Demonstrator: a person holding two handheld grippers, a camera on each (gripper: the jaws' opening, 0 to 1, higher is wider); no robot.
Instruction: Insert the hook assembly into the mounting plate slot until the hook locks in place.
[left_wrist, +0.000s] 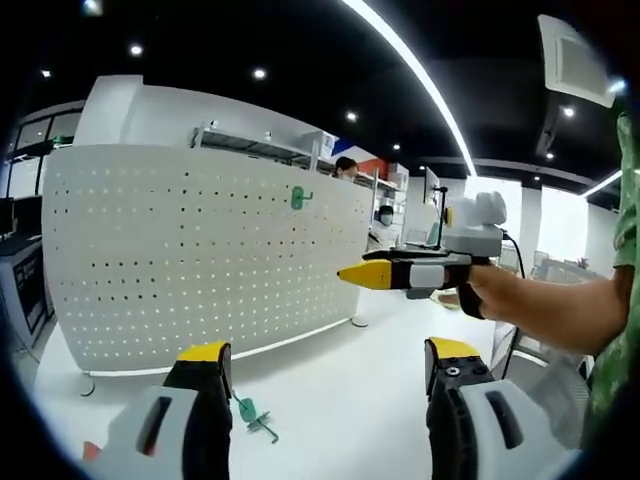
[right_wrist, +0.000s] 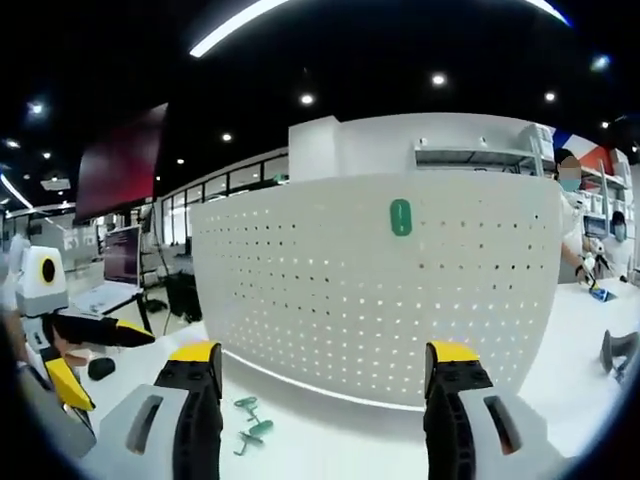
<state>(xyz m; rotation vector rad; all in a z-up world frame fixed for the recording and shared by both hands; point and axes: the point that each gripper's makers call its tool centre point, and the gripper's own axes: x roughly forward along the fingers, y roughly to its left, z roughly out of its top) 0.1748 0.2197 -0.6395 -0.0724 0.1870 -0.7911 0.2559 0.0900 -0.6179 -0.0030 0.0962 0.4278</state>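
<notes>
Left claw (left_wrist: 328, 365) is spread wide and holds nothing. In the left gripper view the right claw (left_wrist: 352, 275) enters from 3 o'clock, gripped by a hand (left_wrist: 490, 295), tips closed. In the right gripper view the right claw (right_wrist: 325, 370) looks parted and empty.

Open-plan lab: shelving (left_wrist: 260, 145), monitors (right_wrist: 122, 255), ceiling spotlights (right_wrist: 436, 78).

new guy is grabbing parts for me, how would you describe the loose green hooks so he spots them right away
Find the big white perforated panel standing on the white table. The loose green hooks lie flat on the table in front of its base. Unlike the mounted green hook, high on the panel face, these are unattached.
</notes>
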